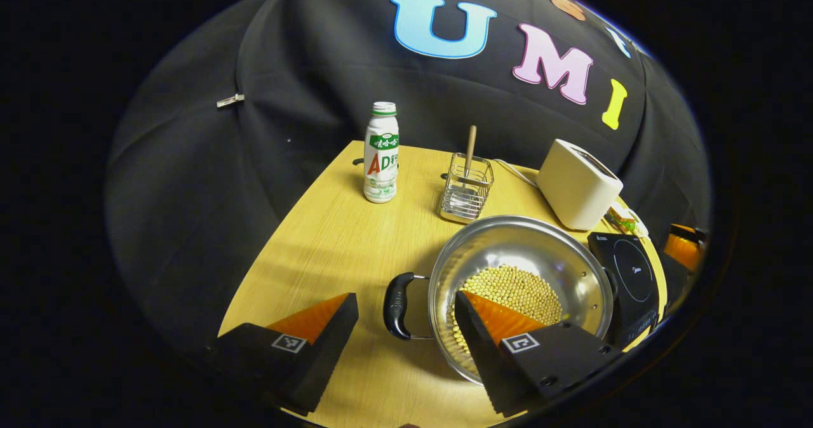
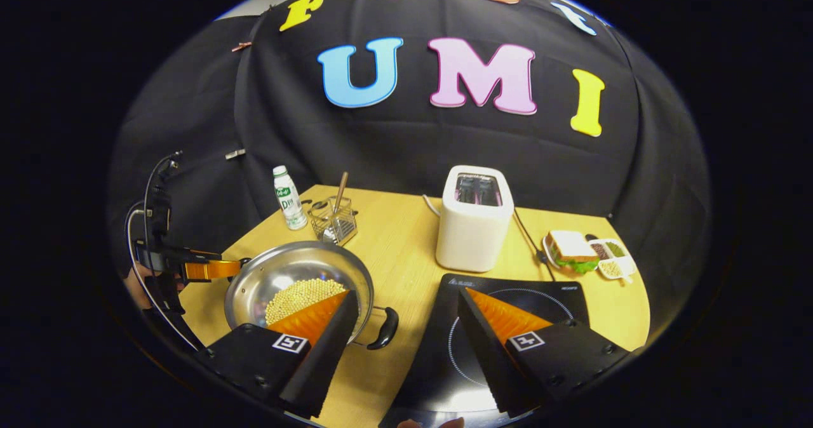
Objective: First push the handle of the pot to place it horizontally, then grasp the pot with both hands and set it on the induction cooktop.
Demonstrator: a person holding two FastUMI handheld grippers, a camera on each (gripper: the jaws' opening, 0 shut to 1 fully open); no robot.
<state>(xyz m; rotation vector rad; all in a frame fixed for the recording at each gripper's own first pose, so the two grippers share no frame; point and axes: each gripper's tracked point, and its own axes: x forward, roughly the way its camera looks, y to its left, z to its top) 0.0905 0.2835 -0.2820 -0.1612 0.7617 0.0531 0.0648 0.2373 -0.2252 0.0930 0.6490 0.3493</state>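
Note:
A steel pot holding soybeans sits on the wooden table, left of the black induction cooktop. My left gripper is open and hovers over the pot's black left handle, which lies flat; one finger is above the table, the other above the beans. In the right gripper view the pot is at the lower left, and its right handle also lies flat. My right gripper is open above that handle, one finger over the pot and one over the cooktop. The left gripper reaches the pot's far rim.
At the back stand a drink bottle, a wire basket with a wooden-handled utensil, and a white toaster with its cord. A sandwich and a small dish sit at the right. A hand holds the left gripper.

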